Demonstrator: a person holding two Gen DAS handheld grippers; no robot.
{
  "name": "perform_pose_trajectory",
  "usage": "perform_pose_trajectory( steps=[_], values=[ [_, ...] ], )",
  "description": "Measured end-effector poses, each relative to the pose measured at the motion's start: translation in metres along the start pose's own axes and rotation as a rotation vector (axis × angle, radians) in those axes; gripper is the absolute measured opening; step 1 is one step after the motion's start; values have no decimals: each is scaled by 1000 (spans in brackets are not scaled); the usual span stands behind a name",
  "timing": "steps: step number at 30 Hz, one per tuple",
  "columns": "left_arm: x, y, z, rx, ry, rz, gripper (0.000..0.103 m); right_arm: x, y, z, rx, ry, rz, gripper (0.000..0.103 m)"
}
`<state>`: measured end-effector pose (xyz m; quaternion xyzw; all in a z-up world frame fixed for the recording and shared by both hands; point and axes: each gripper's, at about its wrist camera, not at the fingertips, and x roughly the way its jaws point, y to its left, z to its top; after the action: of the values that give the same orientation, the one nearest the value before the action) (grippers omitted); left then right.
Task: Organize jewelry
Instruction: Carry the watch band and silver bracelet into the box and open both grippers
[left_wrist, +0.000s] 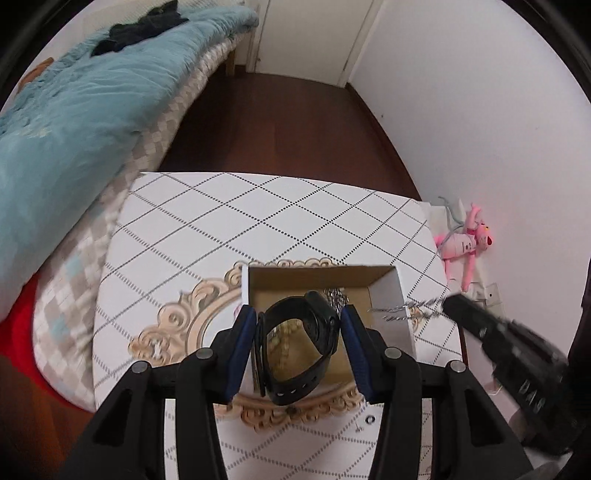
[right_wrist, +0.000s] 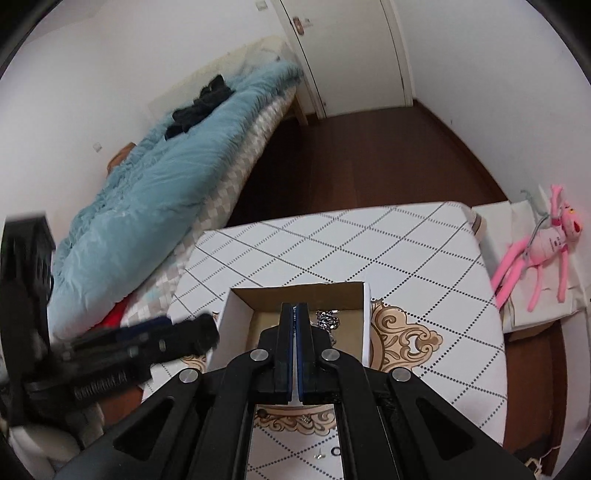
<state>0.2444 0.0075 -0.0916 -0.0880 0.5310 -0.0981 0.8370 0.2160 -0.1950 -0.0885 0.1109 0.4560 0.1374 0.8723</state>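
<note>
My left gripper (left_wrist: 298, 347) is shut on a black wristwatch (left_wrist: 301, 350) with a looped strap and holds it over an open white cardboard box (left_wrist: 397, 295) on the table. A silver chain (left_wrist: 338, 297) lies inside the box. My right gripper (right_wrist: 294, 345) is shut over the same box (right_wrist: 365, 314), and a silver chain (right_wrist: 327, 319) shows just beyond its tips. In the left wrist view a thin silver chain (left_wrist: 406, 308) hangs from the right gripper's blurred tip (left_wrist: 452, 302). The left gripper (right_wrist: 177, 336) shows blurred at the left in the right wrist view.
The table (left_wrist: 258, 221) has a white cloth with a dotted diamond pattern and a gold ornament. A small ring (left_wrist: 369, 419) and a stud (right_wrist: 319, 455) lie near its front. A bed with a blue duvet (left_wrist: 74, 122) is left. A pink plush toy (right_wrist: 546, 243) lies right.
</note>
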Motion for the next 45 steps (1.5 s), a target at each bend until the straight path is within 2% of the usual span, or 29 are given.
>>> perform_pose_trajectory(
  steps=[7,8,9,11,13,14,16,18,22,24,29,32,45],
  values=[
    [46,10,26,-25,107,46,47,49,-8,7,-2,138,-7,1],
    [48,10,27,-24,113,53,53,56,-10,7,3,166,-8,1],
    [50,11,30,-22,115,78,71,61,-11,8,0,186,-20,2],
    [49,10,33,-19,103,87,88,71,-13,8,0,231,-41,2],
    [45,13,35,-28,93,106,88,74,-14,7,-8,251,-63,3],
    [43,14,36,-30,89,113,89,73,-15,7,-9,253,-76,9],
    [39,17,34,-27,77,137,99,71,-15,6,-12,250,-89,28],
    [37,19,31,-23,60,157,102,67,-14,5,-17,245,-101,62],
    [31,22,13,-8,3,211,103,64,-14,-2,-40,239,-171,74],
    [30,23,5,2,-16,236,103,66,-16,-9,-47,247,-213,98],
    [34,23,-16,20,-18,273,103,71,-15,-26,-84,243,-304,103],
    [35,23,-24,16,-13,276,103,70,-16,-31,-78,229,-328,103],
    [-5,14,-46,29,-85,295,103,33,0,-35,-76,137,-360,103]
  ],
)
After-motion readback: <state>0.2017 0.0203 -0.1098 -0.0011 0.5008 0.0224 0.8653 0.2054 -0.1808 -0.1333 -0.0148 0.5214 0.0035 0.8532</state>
